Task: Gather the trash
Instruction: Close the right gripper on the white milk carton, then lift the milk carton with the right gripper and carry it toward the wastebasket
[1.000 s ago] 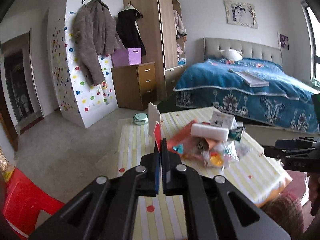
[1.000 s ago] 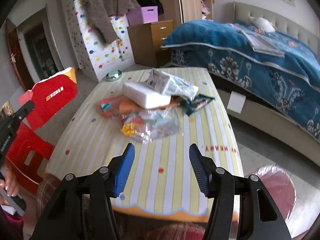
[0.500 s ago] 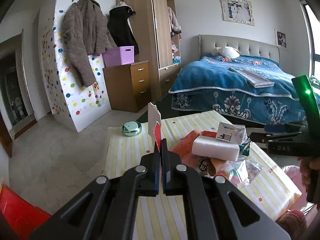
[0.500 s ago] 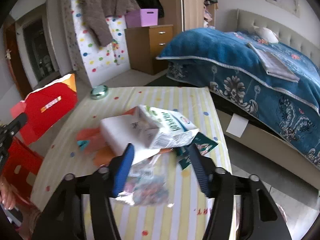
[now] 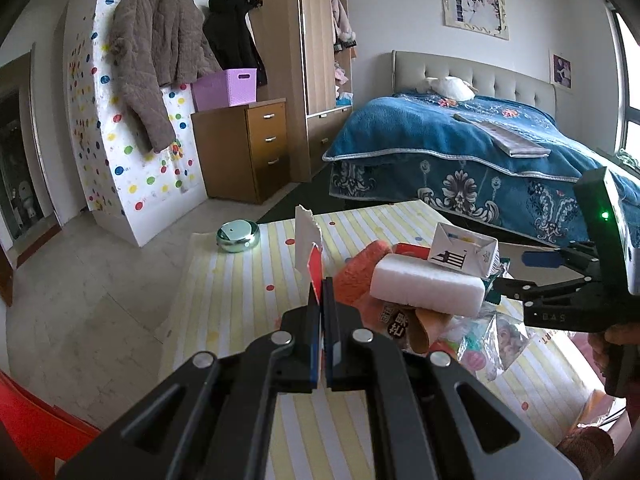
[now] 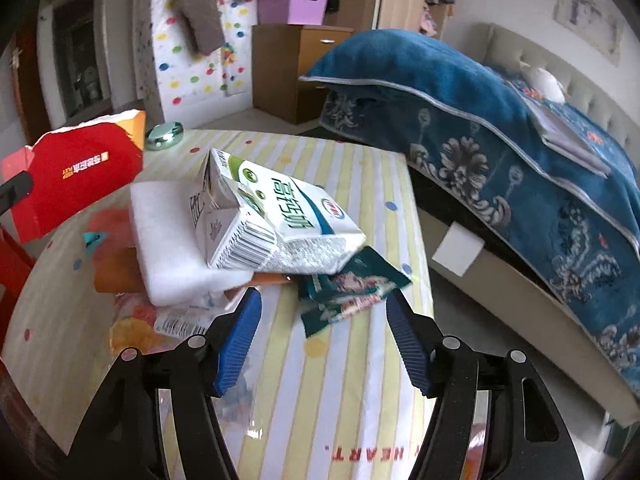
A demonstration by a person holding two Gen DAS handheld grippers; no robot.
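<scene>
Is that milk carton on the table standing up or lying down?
Lying down: the milk carton rests on its side, flattened, atop the white foam block.

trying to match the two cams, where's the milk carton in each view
Left wrist: milk carton right of centre, atop the white foam block.
Right wrist: milk carton at centre, lying on that block.
Shared landmark: round metal tin at the table's far corner.

The tablecloth (image 6: 352, 420) carries red letters reading "HEART", upside down from the right wrist view; the milk carton (image 6: 280, 220) bears large green Chinese characters and a barcode. The red box (image 6: 76, 176) has small white print too small to read; the right gripper (image 5: 538, 276) shows "DAS" on its body.
</scene>
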